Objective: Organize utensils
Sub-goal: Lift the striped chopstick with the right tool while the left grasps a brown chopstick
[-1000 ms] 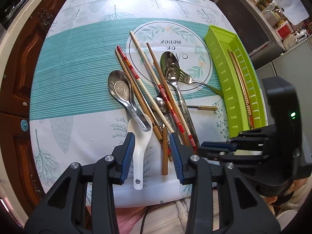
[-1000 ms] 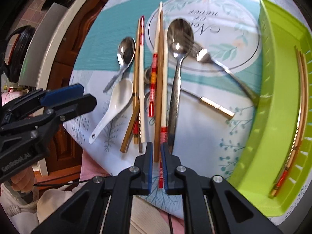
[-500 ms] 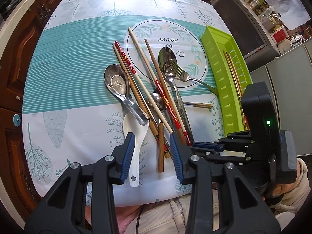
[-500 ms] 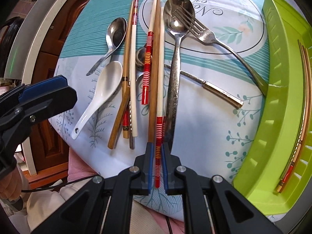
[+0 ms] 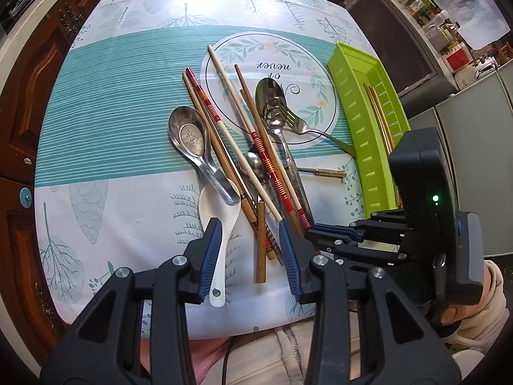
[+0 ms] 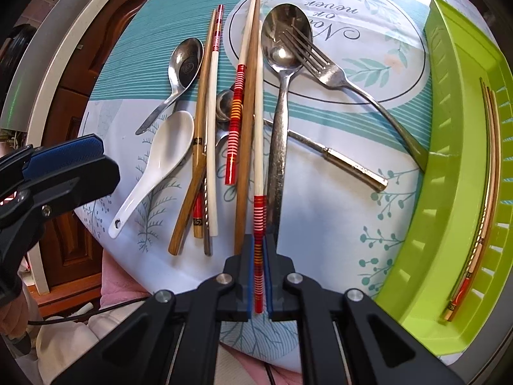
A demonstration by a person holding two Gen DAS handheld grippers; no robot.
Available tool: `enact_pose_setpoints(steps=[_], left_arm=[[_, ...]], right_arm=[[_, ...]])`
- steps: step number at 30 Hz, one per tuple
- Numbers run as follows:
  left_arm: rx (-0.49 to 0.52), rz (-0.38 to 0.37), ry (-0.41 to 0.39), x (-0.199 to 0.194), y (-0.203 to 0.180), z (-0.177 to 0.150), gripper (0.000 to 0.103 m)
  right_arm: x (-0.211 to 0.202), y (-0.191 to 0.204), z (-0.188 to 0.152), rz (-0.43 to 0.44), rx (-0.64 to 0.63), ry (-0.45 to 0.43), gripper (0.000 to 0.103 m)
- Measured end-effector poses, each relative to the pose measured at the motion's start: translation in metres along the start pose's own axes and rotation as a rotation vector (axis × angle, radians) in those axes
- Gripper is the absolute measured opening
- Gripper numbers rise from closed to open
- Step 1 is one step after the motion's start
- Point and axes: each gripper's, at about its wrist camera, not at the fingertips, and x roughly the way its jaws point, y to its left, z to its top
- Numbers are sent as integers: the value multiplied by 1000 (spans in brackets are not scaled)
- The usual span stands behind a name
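- Kitchen setting: a round table under a white-and-teal leaf-print plastic tablecloth [image 5: 105, 122], with dark wooden cabinets along the left edge of both views.
- At the centre of the cloth lies a loose pile of utensils — wooden and cream chopsticks, steel spoons, a steel fork [image 6: 323, 67] and a white ceramic soup spoon [image 6: 160, 157].
- At the right edge sits a long lime-green slotted plastic tray [image 6: 455, 173], already holding a pair of slim chopsticks.
- Bottom centre of the right wrist view: the right gripper [image 6: 259, 276] has just been closing, and its blue pads now pinch the red-and-orange banded butt end of a cream chopstick with red stripes [image 6: 259, 147]. The chopstick runs straight up the frame over the pile.
- Bottom centre of the left wrist view: the left gripper [image 5: 250, 256] hangs partly open above the near end of the pile, holding nothing.
- Handling, as a judgement: the chopstick is light, stiff and smooth — held at one end, it could swivel or slip, so a firm pinch on the banded section seems wise.
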Motion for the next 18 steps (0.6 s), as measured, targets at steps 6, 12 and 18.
enact_pose_setpoints(steps=[6, 12, 18], left_arm=[[-5, -2, -3, -1, 1, 1, 34], [-10, -4, -1, -1, 2, 3, 34], [-20, -3, 2, 0, 3, 6, 34]], right_arm=[[2, 6, 10, -12, -14, -12, 5], [3, 10, 17, -7, -35, -19, 5], [9, 16, 20, -15, -47, -21, 7]])
